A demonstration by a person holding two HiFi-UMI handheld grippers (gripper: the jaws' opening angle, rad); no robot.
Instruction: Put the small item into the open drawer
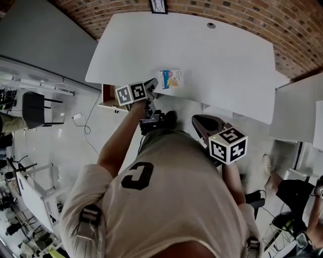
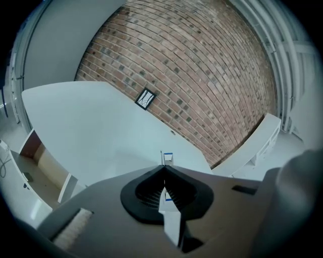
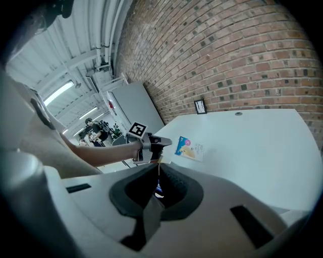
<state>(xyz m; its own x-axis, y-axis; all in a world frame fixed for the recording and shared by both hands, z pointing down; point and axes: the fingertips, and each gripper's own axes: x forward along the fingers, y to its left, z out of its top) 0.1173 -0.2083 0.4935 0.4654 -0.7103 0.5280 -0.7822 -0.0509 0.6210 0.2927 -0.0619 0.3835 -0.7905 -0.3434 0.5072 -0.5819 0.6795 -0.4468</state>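
The small item, a flat blue-and-white packet [image 1: 170,79], lies on the white table [image 1: 212,60] near its front edge. In the right gripper view the packet [image 3: 189,149] lies just right of the left gripper. My left gripper [image 1: 153,83] is shut, its tips just left of the packet and holding nothing. In its own view the left gripper [image 2: 162,167] has the packet [image 2: 167,158] right beyond its tips. The open drawer [image 1: 107,97] sticks out under the table's left end, and its brown inside [image 2: 36,150] shows. My right gripper [image 1: 202,123] is shut and empty, held back near my body.
A brick wall with a small framed picture [image 1: 158,6] backs the table. A second white table [image 1: 298,111] adjoins at the right. A black chair [image 1: 35,108] stands on the floor at left. People [image 3: 93,128] stand far off in the room.
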